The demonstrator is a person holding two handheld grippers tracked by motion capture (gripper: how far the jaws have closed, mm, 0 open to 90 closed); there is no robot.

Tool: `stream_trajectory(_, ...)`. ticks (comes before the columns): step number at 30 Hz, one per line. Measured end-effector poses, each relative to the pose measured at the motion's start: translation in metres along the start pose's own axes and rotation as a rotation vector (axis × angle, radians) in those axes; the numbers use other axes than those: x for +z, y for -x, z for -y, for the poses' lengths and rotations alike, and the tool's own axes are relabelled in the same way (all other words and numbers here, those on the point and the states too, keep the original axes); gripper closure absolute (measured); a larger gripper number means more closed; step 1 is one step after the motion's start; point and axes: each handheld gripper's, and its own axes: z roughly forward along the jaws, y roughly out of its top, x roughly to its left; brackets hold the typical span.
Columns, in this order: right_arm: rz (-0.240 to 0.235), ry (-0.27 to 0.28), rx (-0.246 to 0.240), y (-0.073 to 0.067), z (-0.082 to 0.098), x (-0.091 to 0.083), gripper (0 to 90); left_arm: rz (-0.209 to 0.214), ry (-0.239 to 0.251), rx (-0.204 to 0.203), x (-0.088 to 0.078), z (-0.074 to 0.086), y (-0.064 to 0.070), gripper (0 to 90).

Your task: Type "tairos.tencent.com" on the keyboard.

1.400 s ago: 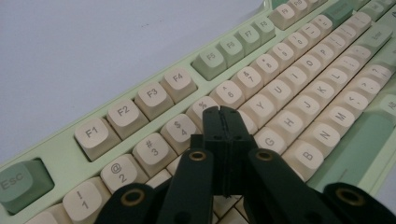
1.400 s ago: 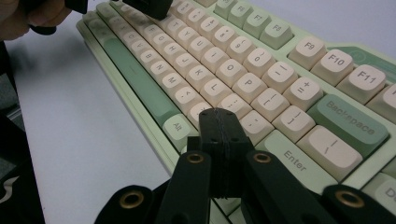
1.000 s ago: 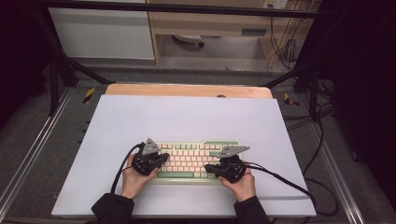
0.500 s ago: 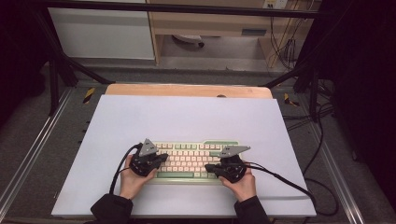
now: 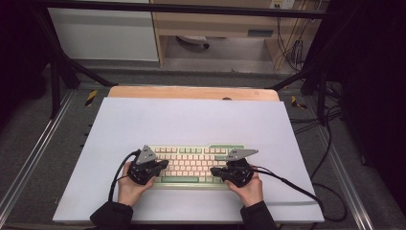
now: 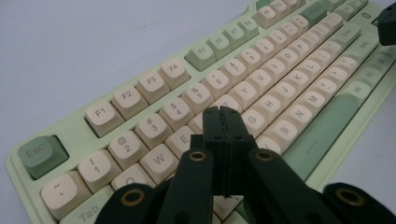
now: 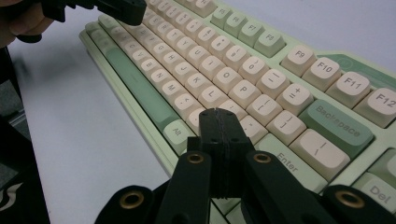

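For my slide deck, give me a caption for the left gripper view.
Left gripper, jaws shut, poised over the cream-and-green keyboard near its left-hand letter keys.

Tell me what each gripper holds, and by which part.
Nothing. Both the left gripper and right gripper are shut, empty, over the keyboard.
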Motion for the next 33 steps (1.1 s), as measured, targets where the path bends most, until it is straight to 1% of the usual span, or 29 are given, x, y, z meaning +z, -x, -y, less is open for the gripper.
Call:
stream_trajectory(5, 0.01, 0.011, 0.012, 0.0, -0.002, -0.002, 90.0, -0.003, 0.01, -0.008, -0.008, 0.004, -0.002, 90.0)
stream_trajectory(7, 0.014, 0.008, 0.014, 0.001, -0.002, -0.002, 90.0, -0.003, 0.012, -0.011, -0.011, 0.006, -0.003, 90.0)
stream_trajectory(10, 0.024, 0.007, 0.024, 0.002, -0.003, 0.0, 90.0, -0.005, 0.015, -0.013, -0.014, 0.009, -0.004, 90.0)
stream_trajectory(13, 0.036, 0.006, 0.022, 0.002, -0.005, 0.002, 90.0, -0.005, 0.015, -0.014, -0.017, 0.012, -0.005, 90.0)
stream_trajectory(19, 0.047, 0.013, 0.025, 0.0, -0.014, 0.008, 90.0, -0.008, 0.021, -0.023, -0.024, 0.017, -0.009, 90.0)
stream_trajectory(23, 0.048, 0.024, 0.028, -0.002, -0.02, 0.014, 90.0, -0.013, 0.023, -0.031, -0.028, 0.021, -0.012, 90.0)
stream_trajectory(28, 0.047, 0.016, 0.022, -0.005, -0.028, 0.027, 90.0, -0.017, 0.02, -0.04, -0.032, 0.026, -0.017, 90.0)
stream_trajectory(31, 0.056, 0.006, 0.008, -0.006, -0.031, 0.034, 90.0, -0.019, 0.021, -0.045, -0.034, 0.028, -0.019, 90.0)
stream_trajectory(33, 0.054, 0.004, 0.013, -0.007, -0.033, 0.039, 90.0, -0.018, 0.025, -0.05, -0.034, 0.028, -0.019, 90.0)
